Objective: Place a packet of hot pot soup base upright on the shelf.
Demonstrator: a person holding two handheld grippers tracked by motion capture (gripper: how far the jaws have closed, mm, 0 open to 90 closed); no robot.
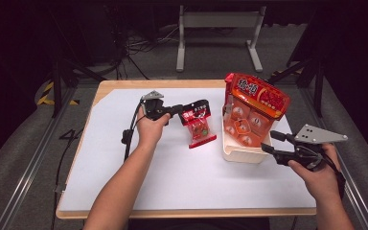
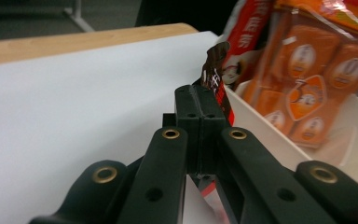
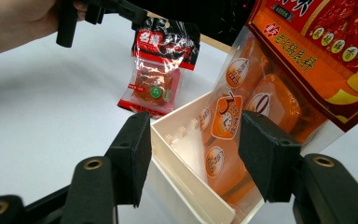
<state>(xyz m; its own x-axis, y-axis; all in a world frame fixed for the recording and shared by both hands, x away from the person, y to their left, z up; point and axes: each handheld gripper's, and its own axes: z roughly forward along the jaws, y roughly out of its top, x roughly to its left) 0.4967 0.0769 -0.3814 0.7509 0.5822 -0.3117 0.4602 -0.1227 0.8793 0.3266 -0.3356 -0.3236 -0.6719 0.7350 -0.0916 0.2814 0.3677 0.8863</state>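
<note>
Left gripper (image 1: 184,111) jaws pinch the small packet (image 1: 199,125) top; right gripper (image 3: 193,154) jaws gape wide beside the white box (image 3: 186,179).

Worktop (image 1: 206,83): pale wood edge, smooth, covered by matt white sheet (image 1: 172,167). Small snack packet (image 1: 199,125): glossy red-black plastic film, crinkled. Large snack bag (image 1: 254,108) at 3 o'clock of it: shiny orange-red plastic film. Bin (image 1: 242,154): smooth white plastic. Left hand-held gripper (image 2: 200,100): matt black plastic, brass-coloured rivets. Right hand-held gripper (image 3: 193,149): matt black pads, slightly grainy.
</note>
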